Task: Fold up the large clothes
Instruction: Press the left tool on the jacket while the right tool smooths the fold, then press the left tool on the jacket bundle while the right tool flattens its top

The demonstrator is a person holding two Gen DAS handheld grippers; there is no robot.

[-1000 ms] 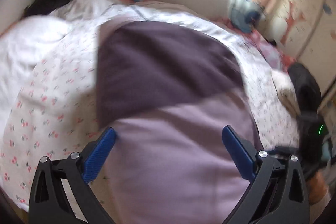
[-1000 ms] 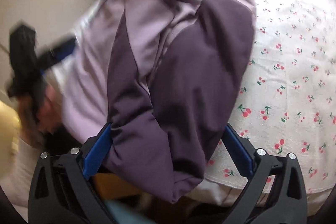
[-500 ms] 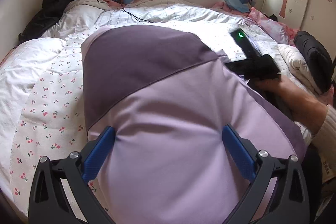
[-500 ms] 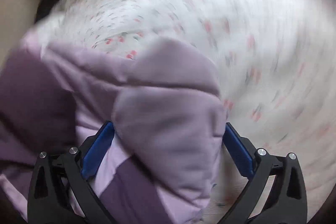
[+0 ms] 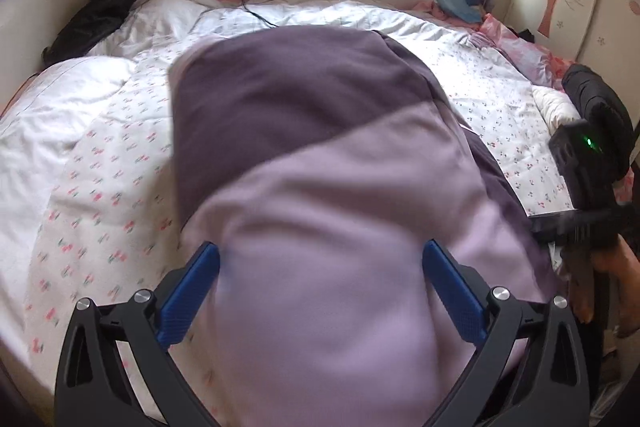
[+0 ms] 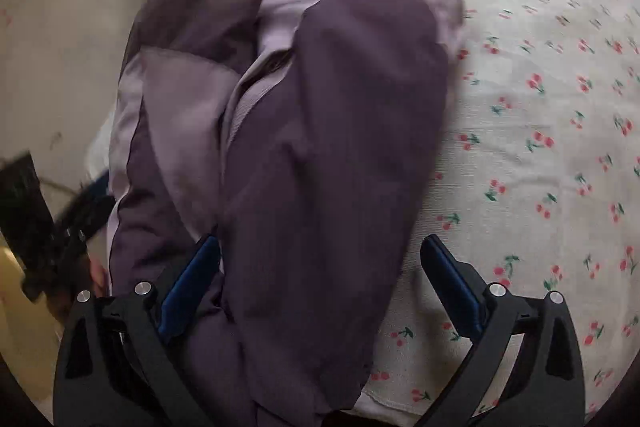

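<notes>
Garment: purple jacket (image 5: 340, 187) fills the gap between my left tongs (image 5: 320, 291).
Tongs: both spread wide, right tongs (image 6: 320, 287) too, gripping nothing.
Advice: I'd pinch one hem edge.

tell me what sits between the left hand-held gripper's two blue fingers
In the left wrist view, the purple garment fills the gap between the left hand-held gripper fingers; its pale lilac part lies there.

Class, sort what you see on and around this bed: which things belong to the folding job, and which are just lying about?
Part of the job:
purple jacket
left gripper
right gripper
cherry-print sheet, the folding surface

Just lying about:
black garment by the wall
black cable
dark bundle at the right edge
</notes>
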